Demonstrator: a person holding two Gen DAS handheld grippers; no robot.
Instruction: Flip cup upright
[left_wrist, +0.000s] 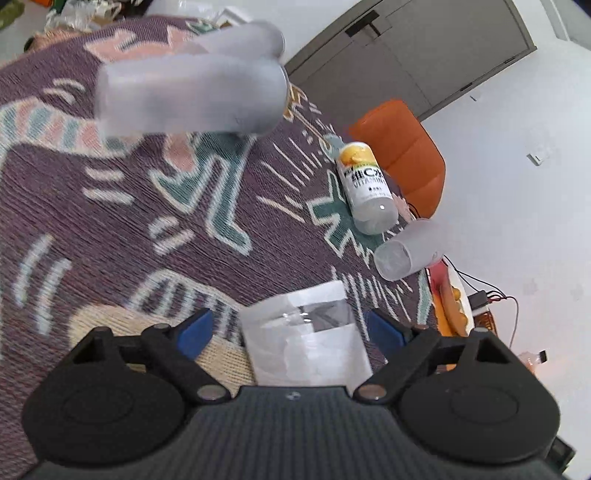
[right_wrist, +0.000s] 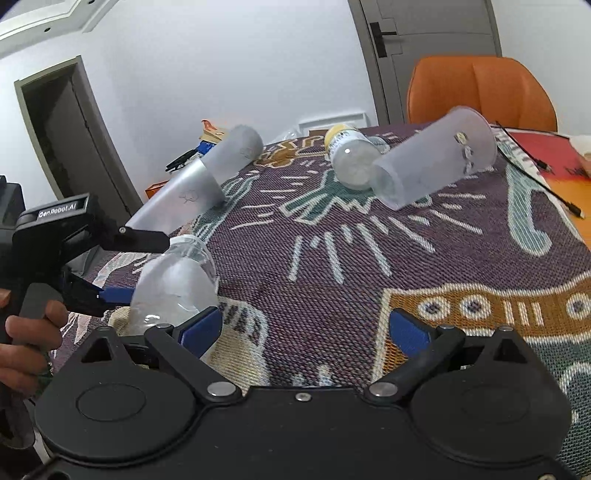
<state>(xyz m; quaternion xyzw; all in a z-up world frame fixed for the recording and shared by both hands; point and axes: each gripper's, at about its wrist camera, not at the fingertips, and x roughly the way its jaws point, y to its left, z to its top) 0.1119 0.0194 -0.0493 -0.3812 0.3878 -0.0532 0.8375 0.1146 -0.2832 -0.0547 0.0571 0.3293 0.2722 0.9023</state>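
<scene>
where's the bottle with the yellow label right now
The bottle lies on its side at the far end of the patterned cloth, in front of the orange chair; in the right wrist view, a tipped frosted cup lies right beside it.

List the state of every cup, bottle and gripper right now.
Clear cup: between the left fingers, contact unclear.
Frosted cup: lying on its side.
Nested frosted cups: lying on their sides.
Bottle: lying down.
Left gripper: straddling the clear cup.
Right gripper: open, empty.
</scene>
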